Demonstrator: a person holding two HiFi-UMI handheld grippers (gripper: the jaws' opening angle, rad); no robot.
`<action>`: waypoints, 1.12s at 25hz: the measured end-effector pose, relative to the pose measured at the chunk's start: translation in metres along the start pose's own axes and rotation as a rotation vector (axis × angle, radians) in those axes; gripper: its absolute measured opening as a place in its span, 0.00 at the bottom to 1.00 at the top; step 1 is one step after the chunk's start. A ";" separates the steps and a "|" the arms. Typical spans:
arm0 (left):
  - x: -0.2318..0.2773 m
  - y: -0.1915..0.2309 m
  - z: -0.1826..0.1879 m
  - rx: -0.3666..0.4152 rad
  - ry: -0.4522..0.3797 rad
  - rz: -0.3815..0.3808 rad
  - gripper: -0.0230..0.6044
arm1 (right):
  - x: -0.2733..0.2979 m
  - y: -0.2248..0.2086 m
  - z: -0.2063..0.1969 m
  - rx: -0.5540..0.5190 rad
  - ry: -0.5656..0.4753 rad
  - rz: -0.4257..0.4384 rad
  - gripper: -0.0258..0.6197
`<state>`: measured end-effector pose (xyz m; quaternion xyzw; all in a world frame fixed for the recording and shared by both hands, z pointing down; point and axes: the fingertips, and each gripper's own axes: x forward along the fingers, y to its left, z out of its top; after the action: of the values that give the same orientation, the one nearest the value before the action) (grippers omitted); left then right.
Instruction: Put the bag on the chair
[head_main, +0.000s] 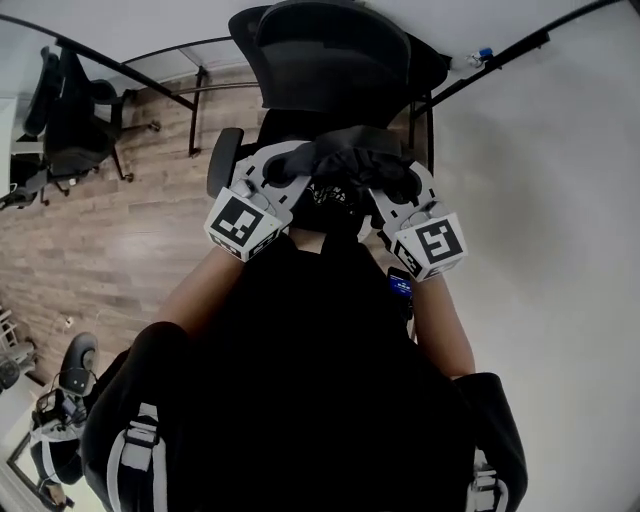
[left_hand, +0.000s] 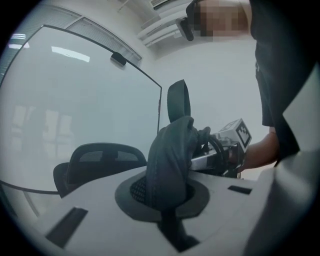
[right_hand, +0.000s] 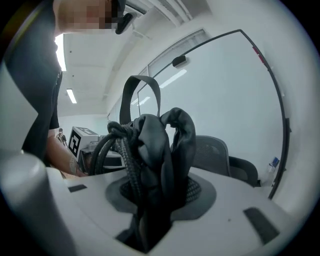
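Note:
In the head view a black bag (head_main: 345, 160) hangs bunched between my two grippers, just in front of a black office chair (head_main: 330, 50). My left gripper (head_main: 282, 182) is shut on the bag's left side and my right gripper (head_main: 392, 188) is shut on its right side. In the left gripper view, dark bag fabric (left_hand: 170, 155) rises out of my left gripper (left_hand: 169, 202), with the chair (left_hand: 100, 160) behind. In the right gripper view, my right gripper (right_hand: 152, 212) pinches bag fabric (right_hand: 162, 150) and a braided cord (right_hand: 125, 150). The chair seat is hidden by the bag and grippers.
A second black office chair (head_main: 70, 110) stands at the far left on the wooden floor (head_main: 110, 250). A black-framed desk (head_main: 190, 85) lies behind the near chair's armrest (head_main: 222, 160). A white surface (head_main: 560, 220) with a black bar (head_main: 500, 55) fills the right side.

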<state>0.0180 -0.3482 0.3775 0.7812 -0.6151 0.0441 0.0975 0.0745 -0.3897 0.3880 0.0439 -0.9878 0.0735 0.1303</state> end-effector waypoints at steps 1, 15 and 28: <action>0.005 0.002 -0.004 -0.002 0.005 0.023 0.07 | 0.003 -0.006 -0.004 -0.006 0.002 0.020 0.25; 0.039 0.058 -0.106 -0.068 0.133 0.165 0.07 | 0.080 -0.048 -0.094 -0.018 0.100 0.116 0.25; 0.053 0.112 -0.195 -0.097 0.206 0.065 0.07 | 0.143 -0.058 -0.176 0.084 0.165 0.002 0.25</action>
<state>-0.0681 -0.3832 0.5887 0.7464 -0.6284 0.0974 0.1963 -0.0130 -0.4291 0.6020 0.0421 -0.9697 0.1184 0.2094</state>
